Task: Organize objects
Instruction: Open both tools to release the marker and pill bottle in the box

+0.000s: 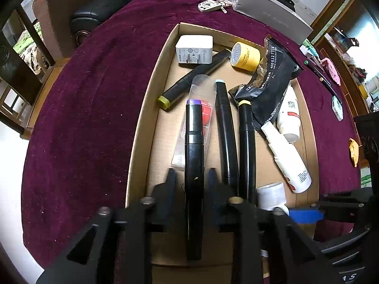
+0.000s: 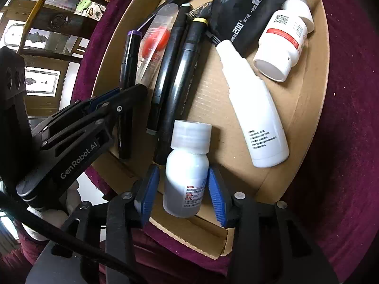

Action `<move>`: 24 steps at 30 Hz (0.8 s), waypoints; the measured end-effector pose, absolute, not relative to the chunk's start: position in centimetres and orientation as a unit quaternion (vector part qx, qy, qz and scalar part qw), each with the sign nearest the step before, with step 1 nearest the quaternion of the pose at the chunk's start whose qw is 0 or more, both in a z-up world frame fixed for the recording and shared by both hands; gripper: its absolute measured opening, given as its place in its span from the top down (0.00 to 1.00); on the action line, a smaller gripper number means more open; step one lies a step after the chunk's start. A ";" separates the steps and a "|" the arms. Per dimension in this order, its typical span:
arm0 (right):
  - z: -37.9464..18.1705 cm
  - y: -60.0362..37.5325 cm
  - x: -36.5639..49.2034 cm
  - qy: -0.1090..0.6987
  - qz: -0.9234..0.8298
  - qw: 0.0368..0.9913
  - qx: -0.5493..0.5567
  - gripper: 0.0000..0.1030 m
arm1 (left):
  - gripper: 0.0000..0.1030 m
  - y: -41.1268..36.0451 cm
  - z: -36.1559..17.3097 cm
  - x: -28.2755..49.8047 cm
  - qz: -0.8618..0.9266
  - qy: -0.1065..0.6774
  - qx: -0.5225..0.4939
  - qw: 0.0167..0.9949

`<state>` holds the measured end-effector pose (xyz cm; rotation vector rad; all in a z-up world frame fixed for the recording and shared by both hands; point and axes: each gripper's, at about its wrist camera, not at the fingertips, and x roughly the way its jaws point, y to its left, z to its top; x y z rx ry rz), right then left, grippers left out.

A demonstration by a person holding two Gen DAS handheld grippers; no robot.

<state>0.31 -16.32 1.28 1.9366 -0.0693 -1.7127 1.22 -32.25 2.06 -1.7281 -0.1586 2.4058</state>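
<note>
A cardboard box (image 1: 151, 127) sits on a maroon cloth and holds markers, bottles and packets. My left gripper (image 1: 191, 175) straddles a black marker with a purple cap (image 1: 194, 142) over the box; its jaws stand slightly apart from the marker's sides. My right gripper (image 2: 183, 184) has its blue pads (image 2: 148, 189) around a small white bottle with a clear cap (image 2: 187, 165) at the box's near edge, touching or nearly touching it. The bottle also shows in the left wrist view (image 1: 271, 195). The left gripper shows in the right wrist view (image 2: 99, 118).
In the box: two black markers (image 1: 236, 137), a third with an olive cap (image 1: 189, 78), a white charger (image 1: 194, 49), yellow tape (image 1: 246, 55), a black packet (image 1: 270, 87), two white bottles (image 2: 255, 108), a clear packet with something red (image 2: 155, 40). Keys (image 1: 213, 4) and a grey box (image 1: 270, 7) lie beyond.
</note>
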 end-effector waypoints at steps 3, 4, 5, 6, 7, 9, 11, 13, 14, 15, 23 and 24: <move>1.4 -16.0 0.3 -0.023 -0.637 0.272 0.721 0.58 | 0.65 -32.2 2.4 1.3 0.810 -0.051 -0.577 0.091; 1.4 -16.0 0.3 -0.023 -0.638 0.271 0.720 0.58 | 0.65 -32.2 2.6 1.3 0.811 -0.050 -0.576 0.091; 1.6 -16.4 0.2 -0.024 -0.639 0.269 0.720 0.58 | 0.65 -32.2 2.7 1.3 0.812 -0.050 -0.574 0.092; 1.7 -16.4 0.2 -0.025 -0.642 0.268 0.717 0.58 | 0.65 -32.2 2.9 1.3 0.813 -0.050 -0.573 0.094; 2.0 -16.3 0.2 -0.025 -0.646 0.268 0.714 0.58 | 0.65 -32.1 3.0 1.2 0.814 -0.049 -0.572 0.095; 2.6 -16.1 0.1 -0.024 -0.654 0.268 0.707 0.58 | 0.65 -32.0 3.5 1.1 0.816 -0.046 -0.569 0.096; 3.0 -15.9 0.2 -0.023 -0.660 0.267 0.702 0.58 | 0.65 -31.9 3.9 1.0 0.818 -0.042 -0.565 0.097; 3.3 -15.4 0.4 -0.025 -0.664 0.266 0.699 0.58 | 0.65 -31.6 4.4 0.9 0.821 -0.037 -0.561 0.097; 3.5 -15.2 0.5 -0.026 -0.666 0.266 0.696 0.58 | 0.65 -31.4 4.6 0.8 0.823 -0.033 -0.559 0.097; 3.7 -14.8 0.6 -0.029 -0.668 0.267 0.694 0.58 | 0.65 -31.3 4.9 0.8 0.825 -0.028 -0.557 0.095; 5.2 -11.6 1.1 -0.074 -0.689 0.259 0.673 0.58 | 0.65 -29.4 6.9 0.4 0.835 -0.003 -0.541 0.100; 5.4 -11.0 1.2 -0.083 -0.692 0.259 0.668 0.58 | 0.65 -29.0 7.1 0.4 0.837 0.003 -0.539 0.099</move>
